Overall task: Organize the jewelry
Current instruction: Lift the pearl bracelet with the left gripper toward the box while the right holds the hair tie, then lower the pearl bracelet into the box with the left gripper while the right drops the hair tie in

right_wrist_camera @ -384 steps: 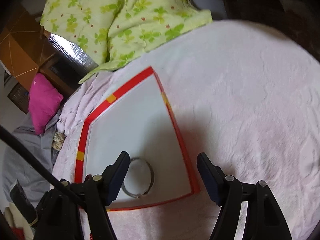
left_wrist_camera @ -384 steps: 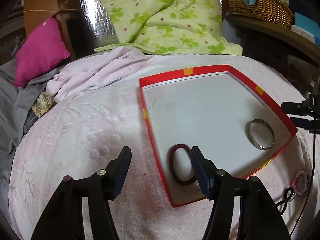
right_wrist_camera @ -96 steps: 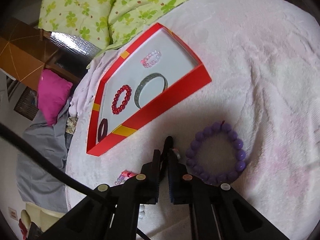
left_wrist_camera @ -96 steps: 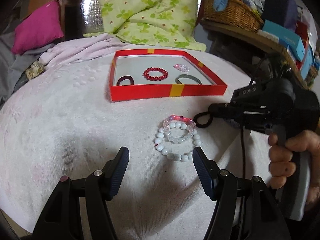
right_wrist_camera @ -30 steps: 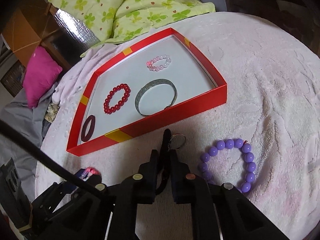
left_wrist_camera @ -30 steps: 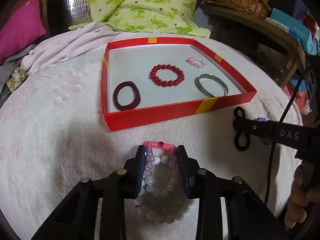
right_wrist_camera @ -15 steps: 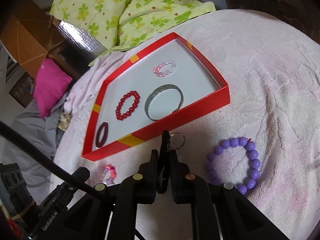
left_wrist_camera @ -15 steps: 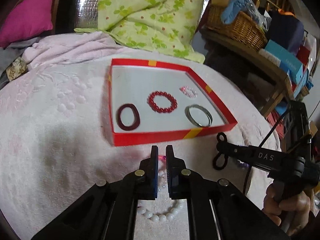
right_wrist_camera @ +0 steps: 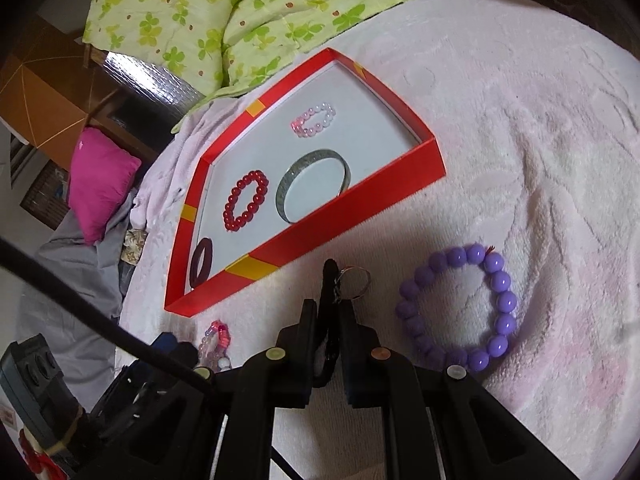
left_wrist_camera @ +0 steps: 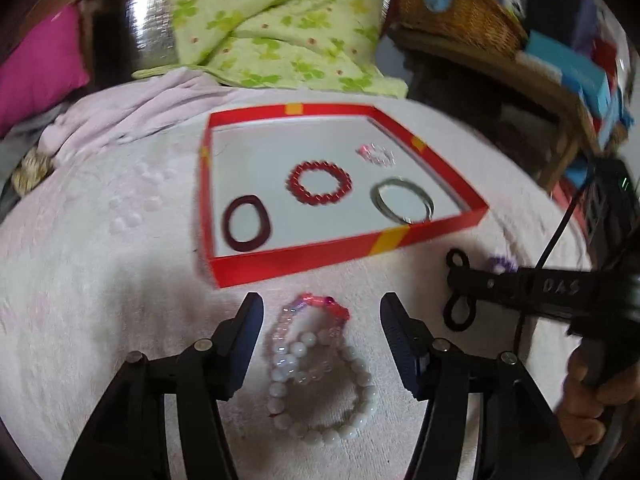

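My left gripper (left_wrist_camera: 322,328) is opening around round, glossy white beads (left_wrist_camera: 320,388) lying on plush blanket (left_wrist_camera: 100,280). My right gripper (right_wrist_camera: 328,312) is pinching a black looped cord (right_wrist_camera: 330,280).

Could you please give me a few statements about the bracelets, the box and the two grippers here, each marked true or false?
1. Four pieces of jewelry lie inside the red box. True: a dark red bangle, a red bead bracelet, a silver bangle and a small pink bead bracelet.
2. The purple bead bracelet lies in the box. False: it lies on the blanket outside the box.
3. The right gripper is clamped on a black hair tie. True.
4. The left gripper grips the white bead bracelet. False: its jaws are opening, with the bracelet lying loose between them.
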`<state>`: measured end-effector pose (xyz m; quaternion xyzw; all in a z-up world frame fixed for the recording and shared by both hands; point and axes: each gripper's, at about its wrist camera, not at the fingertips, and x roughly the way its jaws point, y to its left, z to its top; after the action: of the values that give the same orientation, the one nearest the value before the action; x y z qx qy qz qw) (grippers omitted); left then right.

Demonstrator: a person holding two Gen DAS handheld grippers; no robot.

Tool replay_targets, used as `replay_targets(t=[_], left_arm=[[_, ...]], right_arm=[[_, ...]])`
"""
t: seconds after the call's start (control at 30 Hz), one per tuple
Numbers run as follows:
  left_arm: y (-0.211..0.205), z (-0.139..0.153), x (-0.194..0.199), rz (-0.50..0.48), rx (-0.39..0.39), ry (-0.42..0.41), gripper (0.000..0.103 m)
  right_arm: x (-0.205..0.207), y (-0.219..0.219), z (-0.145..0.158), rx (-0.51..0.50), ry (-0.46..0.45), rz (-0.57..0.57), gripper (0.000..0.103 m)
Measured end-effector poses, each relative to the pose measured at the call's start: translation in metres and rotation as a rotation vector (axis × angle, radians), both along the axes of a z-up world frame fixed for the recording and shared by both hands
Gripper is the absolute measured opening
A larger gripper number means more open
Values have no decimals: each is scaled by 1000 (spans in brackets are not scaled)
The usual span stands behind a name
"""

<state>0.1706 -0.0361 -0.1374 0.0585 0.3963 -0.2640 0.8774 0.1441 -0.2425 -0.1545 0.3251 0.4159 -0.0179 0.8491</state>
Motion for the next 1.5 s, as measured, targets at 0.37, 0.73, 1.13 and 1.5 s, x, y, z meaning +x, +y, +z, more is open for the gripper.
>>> replay_targets(t=[0.37,0.73,1.13,1.5], left_arm=[[-4,-15,12,-4,41,53,17],[7,14,2,-23,-82,-2,15],[27,50,2,22,-213,-111,15],[12,46,44,20,-202,-101,15]], right_arm=[[-2,4,-1,-18,5,4,12],[-5,6,12,-18,-63,10,12],[-24,-8,55,80,-309,6,12],[20,-27,78,23,-338,-14,12]])
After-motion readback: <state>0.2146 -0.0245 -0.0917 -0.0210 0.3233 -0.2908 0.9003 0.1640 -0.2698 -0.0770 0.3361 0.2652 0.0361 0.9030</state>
